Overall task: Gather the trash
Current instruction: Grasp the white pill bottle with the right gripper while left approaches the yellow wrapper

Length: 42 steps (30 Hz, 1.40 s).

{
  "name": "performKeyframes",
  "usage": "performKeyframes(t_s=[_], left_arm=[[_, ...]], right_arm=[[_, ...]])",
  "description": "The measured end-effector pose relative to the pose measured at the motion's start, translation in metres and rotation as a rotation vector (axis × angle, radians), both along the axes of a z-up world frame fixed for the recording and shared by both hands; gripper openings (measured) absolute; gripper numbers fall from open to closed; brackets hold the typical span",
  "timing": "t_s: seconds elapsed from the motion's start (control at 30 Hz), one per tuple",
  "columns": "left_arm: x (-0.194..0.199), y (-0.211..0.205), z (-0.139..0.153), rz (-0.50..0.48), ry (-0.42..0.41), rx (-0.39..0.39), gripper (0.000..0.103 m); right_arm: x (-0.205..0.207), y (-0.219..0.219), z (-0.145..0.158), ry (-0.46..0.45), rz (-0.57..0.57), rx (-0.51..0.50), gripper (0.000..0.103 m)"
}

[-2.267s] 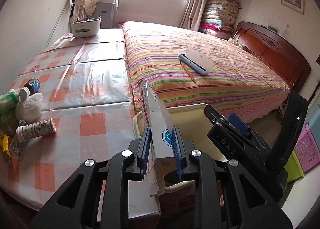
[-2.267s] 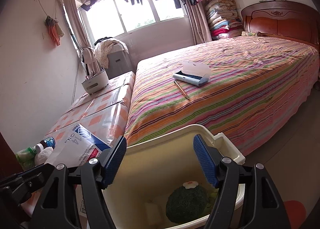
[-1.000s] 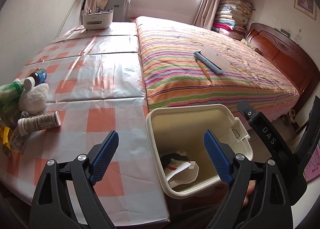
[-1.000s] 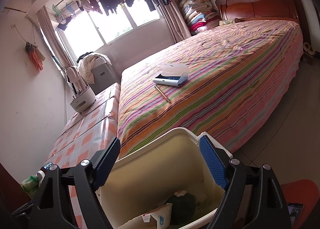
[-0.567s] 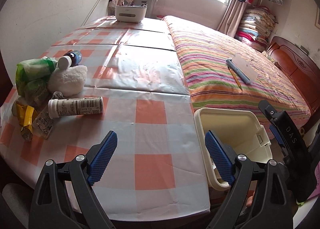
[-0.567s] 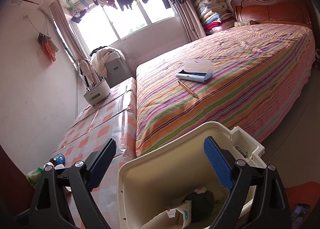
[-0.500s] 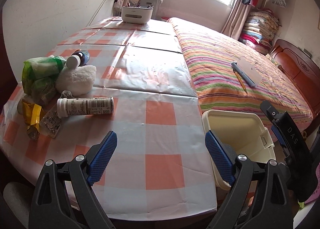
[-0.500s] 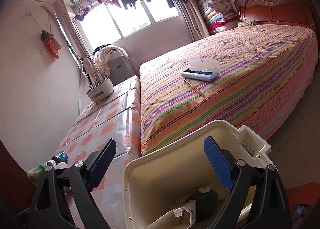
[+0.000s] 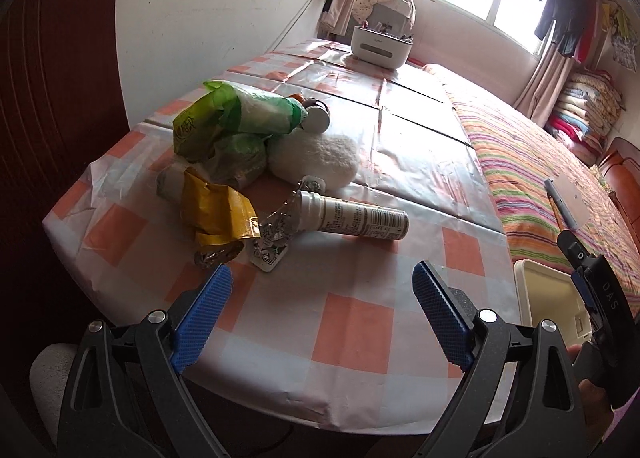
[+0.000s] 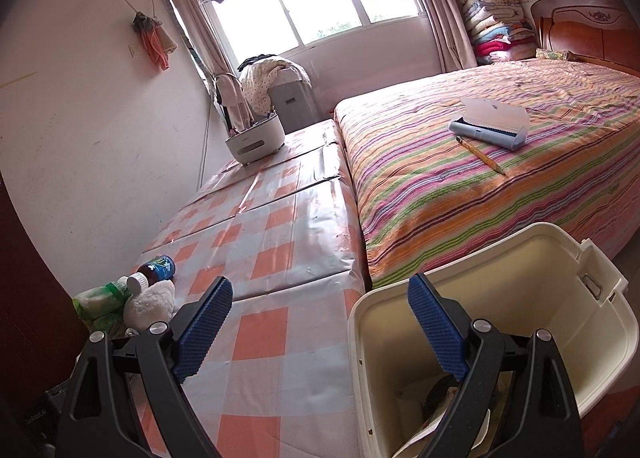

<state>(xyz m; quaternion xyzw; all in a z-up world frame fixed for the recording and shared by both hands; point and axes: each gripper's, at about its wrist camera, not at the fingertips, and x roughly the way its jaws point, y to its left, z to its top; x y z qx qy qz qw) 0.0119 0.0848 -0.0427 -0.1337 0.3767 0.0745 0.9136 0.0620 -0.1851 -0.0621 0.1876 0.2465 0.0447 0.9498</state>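
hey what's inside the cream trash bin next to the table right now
In the cream bin, the right wrist view shows only a dark rounded item and some pale paper or packaging at the bottom. The right gripper's finger covers much of the inside.

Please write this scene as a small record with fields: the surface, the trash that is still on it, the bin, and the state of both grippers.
surface: table with an orange and white checked cloth
trash on table: white tube bottle lying on its side; yellow wrapper; green bags; white fluffy item; small brown bottle
bin: cream bin beside the table, lid open, some trash inside
left gripper: jaws open, empty, facing the pile
right gripper: jaws open, empty, at the bin's edge
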Motion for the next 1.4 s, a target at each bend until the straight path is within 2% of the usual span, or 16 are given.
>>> performKeyframes(t_s=[0.23, 0.43, 0.63, 0.77, 0.9, 1.03, 1.1, 1.17, 1.27, 1.33, 1.4], left_arm=[[0.007, 0.054, -0.009, 0.102, 0.041, -0.094, 0.091], [0.016, 0.081, -0.016, 0.143, 0.075, -0.194, 0.091], [0.022, 0.089, -0.020, 0.156, 0.084, -0.239, 0.091], [0.027, 0.092, -0.026, 0.157, 0.107, -0.280, 0.091], [0.032, 0.094, -0.031, 0.160, 0.126, -0.297, 0.091], [0.036, 0.096, -0.034, 0.162, 0.136, -0.304, 0.091], [0.039, 0.097, -0.035, 0.163, 0.141, -0.307, 0.091], [0.041, 0.099, -0.036, 0.163, 0.146, -0.309, 0.091], [0.043, 0.101, -0.038, 0.170, 0.153, -0.310, 0.091], [0.045, 0.102, -0.040, 0.172, 0.162, -0.309, 0.091], [0.046, 0.101, -0.041, 0.175, 0.156, -0.296, 0.091]], right_arm=[[0.013, 0.049, 0.003, -0.011, 0.189, -0.034, 0.087], [0.027, 0.094, 0.023, -0.088, 0.510, -0.075, 0.087], [0.042, 0.134, 0.032, -0.145, 0.796, -0.232, 0.087], [0.049, 0.164, 0.020, -0.134, 0.981, -0.360, 0.087], [0.061, 0.186, 0.000, -0.082, 1.068, -0.425, 0.087], [0.070, 0.205, -0.016, -0.043, 1.104, -0.507, 0.087], [0.077, 0.211, -0.025, 0.011, 1.118, -0.534, 0.085], [0.083, 0.215, -0.031, 0.064, 1.137, -0.537, 0.069], [0.085, 0.216, -0.039, 0.120, 1.142, -0.549, 0.058], [0.082, 0.213, -0.038, 0.132, 1.168, -0.514, 0.038], [0.076, 0.213, -0.038, 0.125, 1.165, -0.522, 0.031]])
